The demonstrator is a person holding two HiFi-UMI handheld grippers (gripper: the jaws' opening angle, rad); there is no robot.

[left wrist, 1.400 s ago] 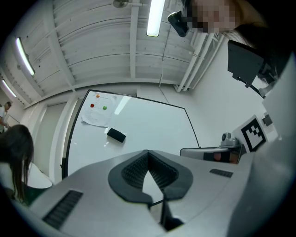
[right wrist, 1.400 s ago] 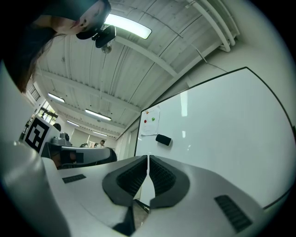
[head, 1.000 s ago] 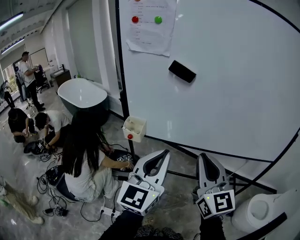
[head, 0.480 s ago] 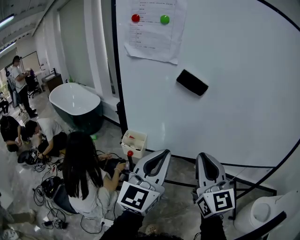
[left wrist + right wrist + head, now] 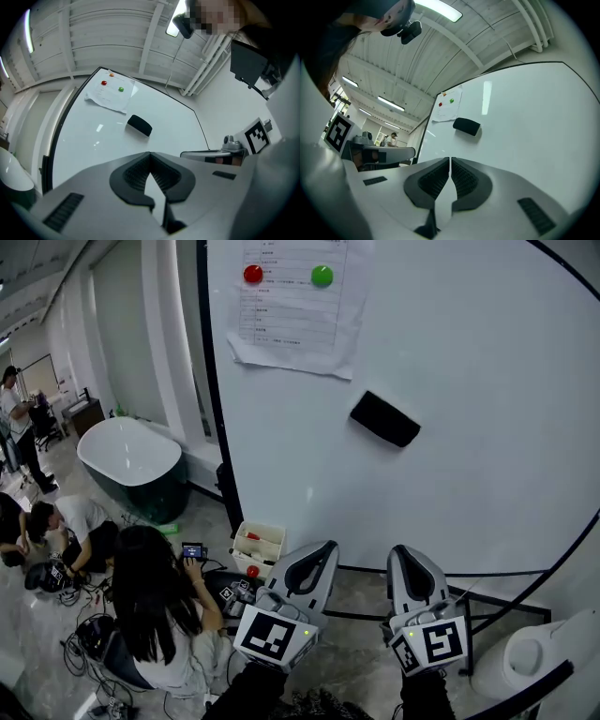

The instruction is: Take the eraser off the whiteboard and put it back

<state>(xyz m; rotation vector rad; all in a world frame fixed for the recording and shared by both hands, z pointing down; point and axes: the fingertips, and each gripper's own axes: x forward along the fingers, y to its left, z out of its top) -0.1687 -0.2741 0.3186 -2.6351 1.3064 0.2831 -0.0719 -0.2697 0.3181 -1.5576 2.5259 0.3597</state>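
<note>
A black eraser (image 5: 385,419) sticks tilted on the whiteboard (image 5: 487,362), below and right of a pinned paper sheet. Both grippers are held low in front of the board, well short of the eraser. My left gripper (image 5: 324,548) is shut with nothing between its tips. My right gripper (image 5: 404,553) stands beside it, also shut and empty. In the left gripper view the eraser (image 5: 139,125) shows above the closed left gripper (image 5: 149,153). The right gripper view has the eraser (image 5: 466,126) above the closed right gripper (image 5: 450,159).
A paper sheet (image 5: 292,310) with a red and a green magnet hangs at the board's upper left. A person (image 5: 150,610) sits on the floor at left among cables, near a bathtub (image 5: 127,460). A small white box (image 5: 260,542) and the board's stand legs (image 5: 487,601) lie below.
The whiteboard and eraser have come nearer and look larger. Both grippers have advanced toward the board together, still shut. The floor scene has slid to the left.
</note>
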